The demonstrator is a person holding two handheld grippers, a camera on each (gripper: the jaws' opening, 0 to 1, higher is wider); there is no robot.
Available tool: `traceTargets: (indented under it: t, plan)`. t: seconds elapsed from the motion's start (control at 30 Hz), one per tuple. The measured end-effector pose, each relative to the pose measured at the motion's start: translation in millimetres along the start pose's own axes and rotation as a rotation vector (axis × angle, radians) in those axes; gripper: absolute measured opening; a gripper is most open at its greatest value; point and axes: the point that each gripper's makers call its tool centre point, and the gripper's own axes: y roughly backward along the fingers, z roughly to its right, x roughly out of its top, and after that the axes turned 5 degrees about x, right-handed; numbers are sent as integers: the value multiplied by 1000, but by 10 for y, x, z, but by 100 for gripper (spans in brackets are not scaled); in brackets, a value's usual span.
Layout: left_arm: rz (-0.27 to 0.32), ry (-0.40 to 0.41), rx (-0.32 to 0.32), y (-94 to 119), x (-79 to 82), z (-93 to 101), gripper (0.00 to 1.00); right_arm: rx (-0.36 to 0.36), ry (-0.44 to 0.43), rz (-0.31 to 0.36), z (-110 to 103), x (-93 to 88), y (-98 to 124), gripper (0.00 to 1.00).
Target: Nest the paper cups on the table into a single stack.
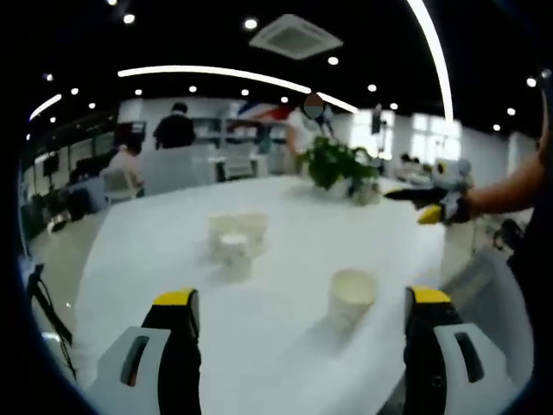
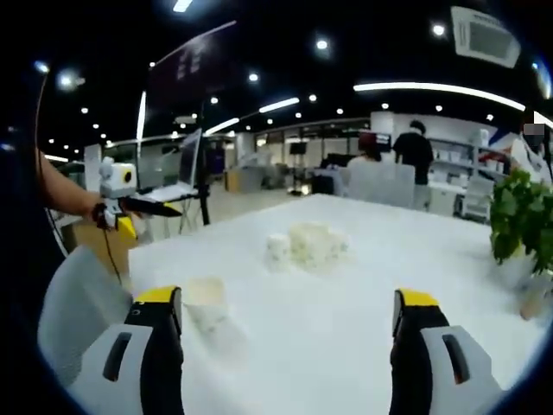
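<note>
Left gripper (image 1: 298,324): jaws spread wide at the bottom of the left gripper view, yellow-tipped, nothing between them, held above the white table (image 1: 285,363).

Right gripper (image 2: 289,324): jaws likewise spread wide and empty at the bottom of the right gripper view. It also shows in the left gripper view at right centre, held by a hand beyond the table's edge.

Single paper cup (image 1: 352,296): white, upright, lower right of centre in the left gripper view, near the right jaw; lower left in the right gripper view (image 2: 206,303), just beside the left jaw.

Cluster of paper cups (image 1: 236,239): white, grouped close together at centre, well apart from the single cup; count unclear through blur.

Potted plant (image 1: 339,166): green, on the table's far side, upper right of centre.

Background: office, ceiling lights, people standing and seated.
</note>
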Motion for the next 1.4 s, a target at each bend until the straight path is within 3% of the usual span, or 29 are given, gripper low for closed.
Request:
traceTargets:
  t: [0.53, 0.7, 1.03, 1.4]
  plan:
    - [-24, 31, -2, 4, -16, -37, 99, 0, -3, 15, 84, 9, -152, 100]
    - [-61, 3, -17, 19, -55, 6, 99, 18, 0, 16, 99, 30, -280, 100]
    - [-7, -3, 17, -3, 80, -41, 99, 44, 23, 42, 180, 130, -631, 100]
    - [-10, 26, 31, 0, 65, -48, 99, 80, 21, 47, 242, 124, -1058, 100]
